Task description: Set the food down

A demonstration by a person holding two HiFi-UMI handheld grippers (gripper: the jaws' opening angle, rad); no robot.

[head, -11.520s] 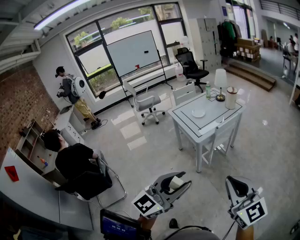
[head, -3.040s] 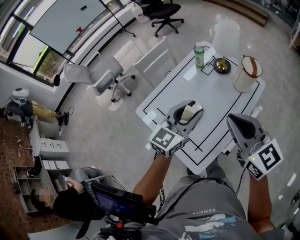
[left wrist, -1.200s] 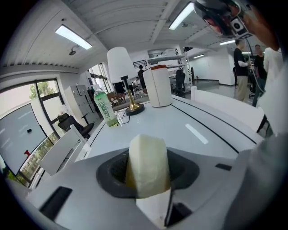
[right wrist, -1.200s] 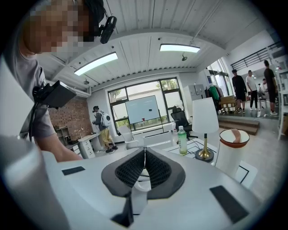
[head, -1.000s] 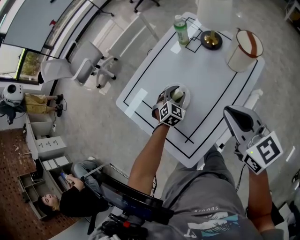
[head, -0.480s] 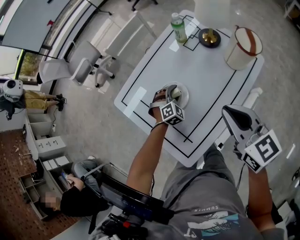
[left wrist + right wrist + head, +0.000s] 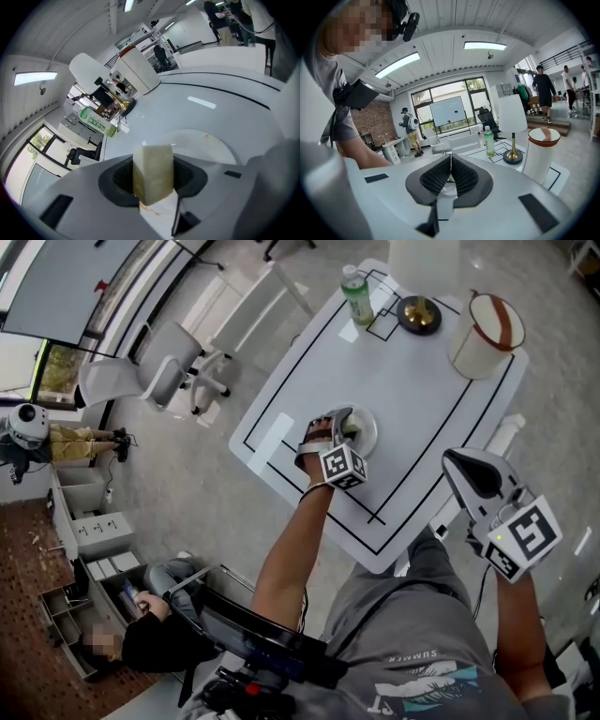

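Nearest, the right gripper (image 7: 466, 476) hangs beyond the near edge of the white table (image 7: 422, 399), its jaws pressed together on nothing. Farther in, the left gripper (image 7: 343, 434) clamps a pale wedge of food (image 7: 153, 172) directly above a white plate (image 7: 369, 433); contact between wedge and plate cannot be judged. At the far end stand a green-labelled bottle (image 7: 356, 296), a brass lamp base (image 7: 418, 314) and a white lidded canister (image 7: 485, 334).

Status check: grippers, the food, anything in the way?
Left gripper shut on the pale food wedge, over the white plate. Right gripper shut, empty, held clear. Plate bare, nothing in the way.
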